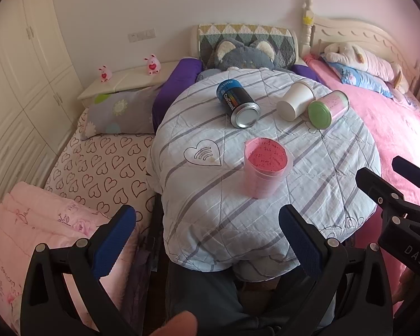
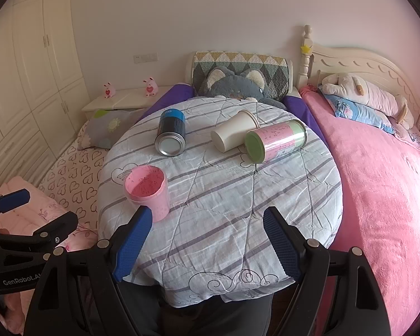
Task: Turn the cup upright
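A pink cup [image 1: 264,168] stands upright on the round, quilt-covered table [image 1: 210,196]; it also shows in the right wrist view [image 2: 148,190]. A white cup [image 1: 294,100] [image 2: 233,134] lies on its side at the back. Beside it lie a green-lidded pink canister [image 1: 327,107] [image 2: 274,140] and a blue-black can [image 1: 238,103] [image 2: 172,131]. My left gripper [image 1: 207,224] is open and empty near the table's front edge. My right gripper [image 2: 207,224] is open and empty, just in front of the pink cup; it shows at the right of the left wrist view [image 1: 392,176].
A bed with a heart-print sheet [image 1: 98,168] is on the left and a pink bed [image 2: 378,182] on the right. A grey plush toy [image 1: 243,53] sits behind the table. A folded pink blanket [image 1: 42,218] lies at the lower left.
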`<state>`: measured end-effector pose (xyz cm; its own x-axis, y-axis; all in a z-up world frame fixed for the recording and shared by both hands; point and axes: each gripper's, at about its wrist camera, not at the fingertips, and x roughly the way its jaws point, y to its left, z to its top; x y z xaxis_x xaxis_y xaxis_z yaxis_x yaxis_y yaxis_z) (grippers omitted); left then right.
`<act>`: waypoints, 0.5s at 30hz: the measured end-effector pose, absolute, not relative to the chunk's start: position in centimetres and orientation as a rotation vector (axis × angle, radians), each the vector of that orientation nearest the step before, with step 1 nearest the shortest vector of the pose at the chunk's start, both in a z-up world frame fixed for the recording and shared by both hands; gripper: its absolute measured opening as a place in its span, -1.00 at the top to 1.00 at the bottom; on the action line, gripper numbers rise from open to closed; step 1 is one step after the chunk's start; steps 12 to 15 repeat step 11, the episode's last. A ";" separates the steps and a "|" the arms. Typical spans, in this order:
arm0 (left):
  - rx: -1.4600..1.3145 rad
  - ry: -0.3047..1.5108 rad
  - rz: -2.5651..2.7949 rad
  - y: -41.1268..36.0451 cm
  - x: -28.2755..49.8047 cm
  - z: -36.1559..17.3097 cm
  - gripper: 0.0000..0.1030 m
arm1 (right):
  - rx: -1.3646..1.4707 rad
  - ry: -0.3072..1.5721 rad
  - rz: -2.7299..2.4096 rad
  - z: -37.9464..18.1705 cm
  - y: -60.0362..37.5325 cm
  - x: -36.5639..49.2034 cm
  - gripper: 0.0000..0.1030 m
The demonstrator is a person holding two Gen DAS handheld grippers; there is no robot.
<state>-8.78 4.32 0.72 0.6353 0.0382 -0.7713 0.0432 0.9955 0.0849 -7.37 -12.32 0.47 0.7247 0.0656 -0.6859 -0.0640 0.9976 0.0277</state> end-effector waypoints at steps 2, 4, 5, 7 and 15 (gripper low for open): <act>0.092 0.886 -0.009 4.3 -8.8 0.7 -1.00 | 0.004 0.757 0.073 0.5 -12.3 -7.4 -0.61; 0.076 0.886 -0.026 4.2 -8.8 0.8 -1.00 | 0.005 0.760 0.074 0.5 -12.3 -7.4 -0.61; 0.075 0.887 -0.028 4.2 -8.8 0.8 -1.00 | 0.005 0.761 0.075 0.4 -12.3 -7.3 -0.61; 0.081 0.885 -0.022 4.1 -8.7 0.8 -1.00 | 0.006 0.762 0.076 0.4 -12.2 -7.3 -0.61; 0.084 0.886 -0.021 4.0 -8.5 0.7 -1.00 | 0.010 0.767 0.077 0.3 -12.3 -7.1 -0.60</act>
